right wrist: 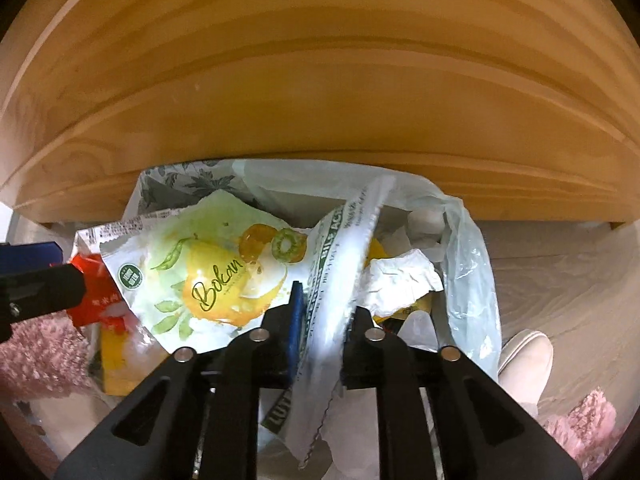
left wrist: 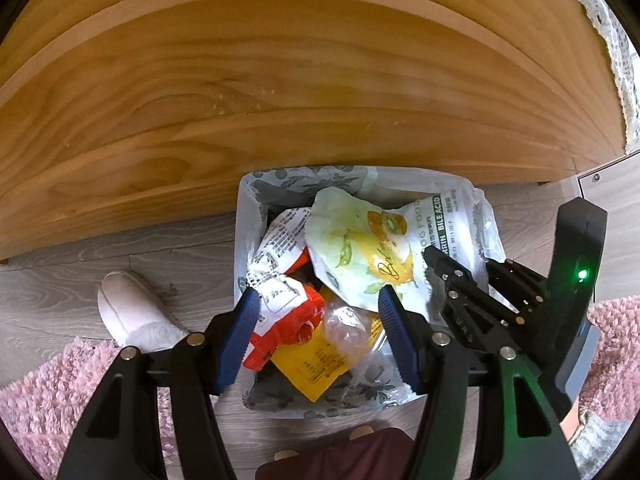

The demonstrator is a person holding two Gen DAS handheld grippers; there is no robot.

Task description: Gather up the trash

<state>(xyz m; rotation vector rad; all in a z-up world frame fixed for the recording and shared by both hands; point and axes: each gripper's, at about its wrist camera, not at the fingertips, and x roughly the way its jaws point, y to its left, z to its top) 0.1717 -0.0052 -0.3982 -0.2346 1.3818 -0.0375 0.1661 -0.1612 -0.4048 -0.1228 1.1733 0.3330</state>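
Left fingers: my left gripper (left wrist: 318, 334) hangs over the near half of the bin with its blue pads (left wrist: 240, 340) spread wide. I see nothing between them except the trash lying lower down in the bin.

Right fingers: my right gripper (right wrist: 322, 320) is parted only a little. The edge of the white dog food pouch (right wrist: 340, 276) runs up through the gap. I cannot tell whether the pads press on it or merely flank it.

Dog food pouch: white with a green strip of lettering, standing on edge at the right side of the bin, just beside the fruit packet.

Fruit packet: a pale green wrapper (left wrist: 356, 248) printed with a yellow pear and kiwi slices, lying on top of the heap, tilted toward the far left.

Other trash: a red and white wrapper (left wrist: 288, 312) at the near left, a yellow sachet (left wrist: 316, 364) under it, and crumpled white paper (right wrist: 396, 280) at the right.

Bin: a small bin lined with a translucent plastic bag (left wrist: 486, 216), standing on the grey wood floor (left wrist: 180, 256) right against a pine furniture panel (left wrist: 280, 92).

Surroundings: a white slipper (left wrist: 132, 308) left of the bin, and a pink shaggy rug (left wrist: 44, 404) along the near edge.
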